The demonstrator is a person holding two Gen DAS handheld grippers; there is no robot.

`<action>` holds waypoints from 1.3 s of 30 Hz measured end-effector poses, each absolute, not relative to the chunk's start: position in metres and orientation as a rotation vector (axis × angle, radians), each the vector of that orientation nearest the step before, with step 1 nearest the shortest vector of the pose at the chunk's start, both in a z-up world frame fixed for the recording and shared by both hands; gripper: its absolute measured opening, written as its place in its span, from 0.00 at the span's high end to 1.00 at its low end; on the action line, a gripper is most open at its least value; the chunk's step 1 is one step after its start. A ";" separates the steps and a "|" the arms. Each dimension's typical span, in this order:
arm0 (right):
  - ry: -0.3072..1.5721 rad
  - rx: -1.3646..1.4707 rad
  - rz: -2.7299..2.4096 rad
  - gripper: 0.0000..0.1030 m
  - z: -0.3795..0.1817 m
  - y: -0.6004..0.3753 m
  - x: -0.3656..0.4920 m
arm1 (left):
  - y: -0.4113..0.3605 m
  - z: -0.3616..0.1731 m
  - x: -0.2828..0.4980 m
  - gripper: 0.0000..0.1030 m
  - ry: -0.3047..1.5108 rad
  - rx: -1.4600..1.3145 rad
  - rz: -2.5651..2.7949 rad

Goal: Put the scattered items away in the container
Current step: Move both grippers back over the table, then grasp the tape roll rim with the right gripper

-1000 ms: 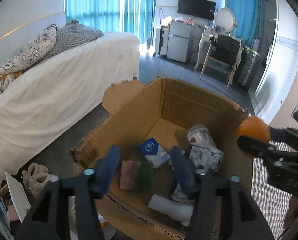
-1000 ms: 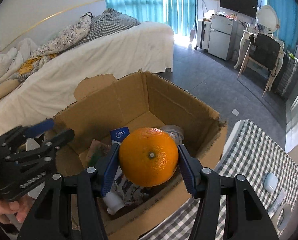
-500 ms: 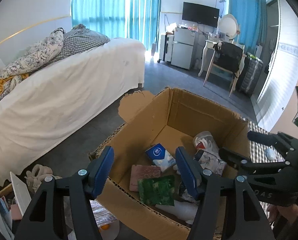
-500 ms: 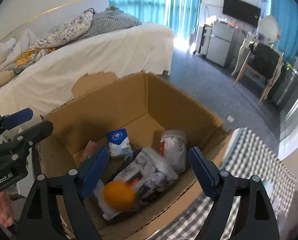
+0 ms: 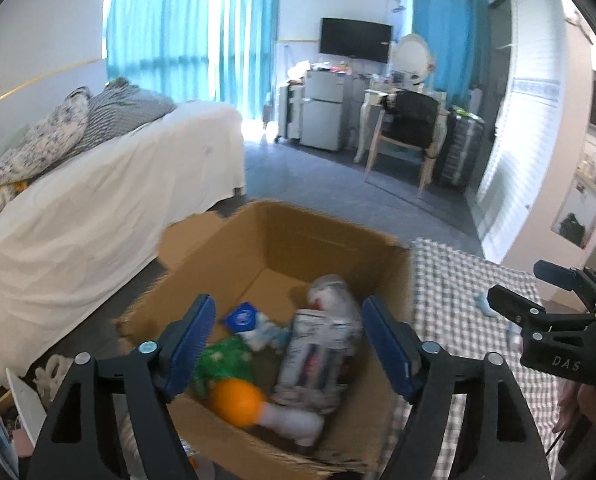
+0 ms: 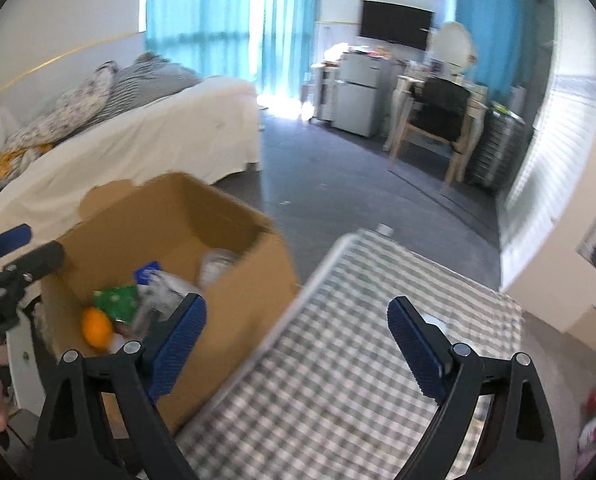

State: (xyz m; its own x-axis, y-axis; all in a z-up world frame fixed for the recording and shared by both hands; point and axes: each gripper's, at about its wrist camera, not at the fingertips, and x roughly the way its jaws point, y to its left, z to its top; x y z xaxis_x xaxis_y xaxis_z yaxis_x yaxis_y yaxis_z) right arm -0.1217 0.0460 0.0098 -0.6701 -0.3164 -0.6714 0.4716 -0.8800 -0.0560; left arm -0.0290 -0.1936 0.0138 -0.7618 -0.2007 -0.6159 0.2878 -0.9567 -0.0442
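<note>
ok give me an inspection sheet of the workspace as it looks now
surface: checked tablecloth, blurred, beside the box.
job's things: cardboard box open; orange lies inside near the front wall, by a green packet, a blue-labelled pack, a printed bag and a white bottle.
clutter: small pale item on the cloth, too blurred to name.
grippers: left gripper open over the box; right gripper open over the cloth, empty.
cables: nothing seen.
surroundings: bed, chair, fridge.
</note>
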 end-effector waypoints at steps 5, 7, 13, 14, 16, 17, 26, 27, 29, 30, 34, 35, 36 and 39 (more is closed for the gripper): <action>0.281 0.992 -2.592 0.10 0.012 0.111 -0.120 | -0.147 0.025 -0.036 0.00 0.164 0.898 -2.791; 0.272 1.010 -2.619 0.10 0.013 0.134 -0.120 | -0.126 0.028 -0.041 0.00 0.135 0.903 -2.817; 0.226 1.068 -2.668 0.09 0.006 0.189 -0.122 | -0.072 0.026 -0.061 0.00 0.067 0.961 -2.873; 0.223 1.079 -2.669 0.09 0.004 0.196 -0.123 | -0.065 0.025 -0.064 0.00 0.059 0.970 -2.879; 0.221 1.102 -2.667 0.09 -0.003 0.209 -0.127 | -0.049 0.022 -0.071 0.00 0.040 0.990 -2.892; 0.222 1.115 -2.660 0.09 -0.007 0.215 -0.129 | -0.041 0.020 -0.075 0.00 0.030 0.999 -2.898; 0.222 1.223 -2.599 0.09 -0.052 0.241 -0.156 | 0.005 0.000 -0.109 0.00 -0.059 1.073 -2.917; 0.226 1.235 -2.594 0.09 -0.057 0.241 -0.161 | 0.009 -0.002 -0.113 0.00 -0.065 1.081 -2.915; 0.253 1.249 -2.584 0.07 -0.066 0.239 -0.169 | 0.014 -0.009 -0.123 0.00 -0.075 1.101 -2.907; 0.268 1.253 -2.579 0.05 -0.070 0.238 -0.172 | 0.016 -0.012 -0.127 0.00 -0.078 1.112 -2.902; 0.303 1.272 -2.542 0.03 -0.087 0.233 -0.182 | 0.019 -0.026 -0.144 0.00 -0.080 1.154 -2.881; 0.308 1.283 -2.535 0.04 -0.091 0.232 -0.186 | 0.018 -0.029 -0.147 0.00 -0.079 1.164 -2.876; 0.314 1.292 -2.528 0.04 -0.096 0.232 -0.190 | 0.018 -0.032 -0.151 0.00 -0.080 1.173 -2.872; 0.322 1.317 -2.504 0.03 -0.107 0.229 -0.198 | 0.018 -0.041 -0.158 0.00 -0.089 1.194 -2.862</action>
